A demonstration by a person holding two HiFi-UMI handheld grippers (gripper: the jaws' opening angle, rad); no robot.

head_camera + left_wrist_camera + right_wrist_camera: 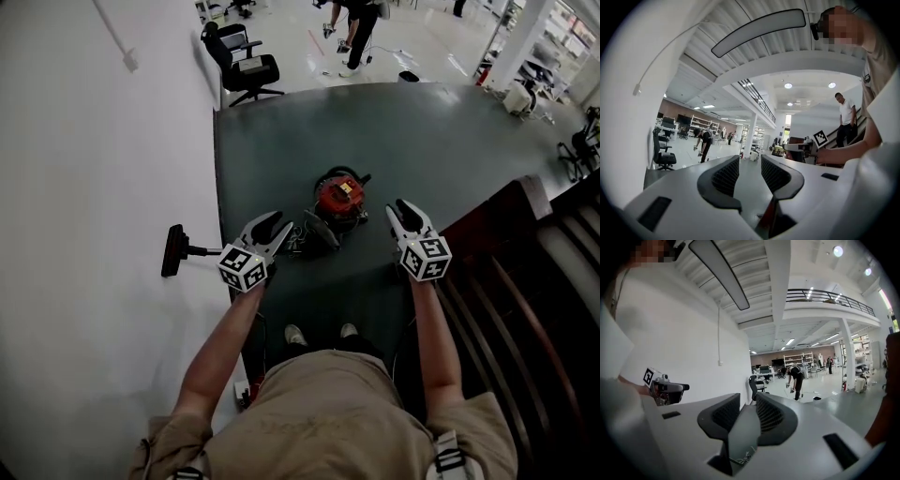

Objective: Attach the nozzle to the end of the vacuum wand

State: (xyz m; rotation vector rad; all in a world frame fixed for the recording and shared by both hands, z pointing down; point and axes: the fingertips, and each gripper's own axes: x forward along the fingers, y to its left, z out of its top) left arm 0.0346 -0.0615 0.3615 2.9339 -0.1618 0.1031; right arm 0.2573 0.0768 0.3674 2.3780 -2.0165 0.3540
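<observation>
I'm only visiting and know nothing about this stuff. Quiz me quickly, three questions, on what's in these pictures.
1. In the head view, which machine sits on the dark floor between the left tool and the right tool? A lawnmower; B red vacuum cleaner; C printer.
2. Fill in: in the head view, the black nozzle lies to the ___ of the left tool.
3. True or false: the left tool grips the nozzle.
Key: 1 B; 2 left; 3 false.

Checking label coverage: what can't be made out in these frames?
- Wand: head view, none identifiable; the parts beside the red vacuum are too small.
- Nozzle: head view, its tube's end is hidden behind the left gripper; absent from both gripper views.
- Red vacuum: out of frame in both gripper views.
</observation>
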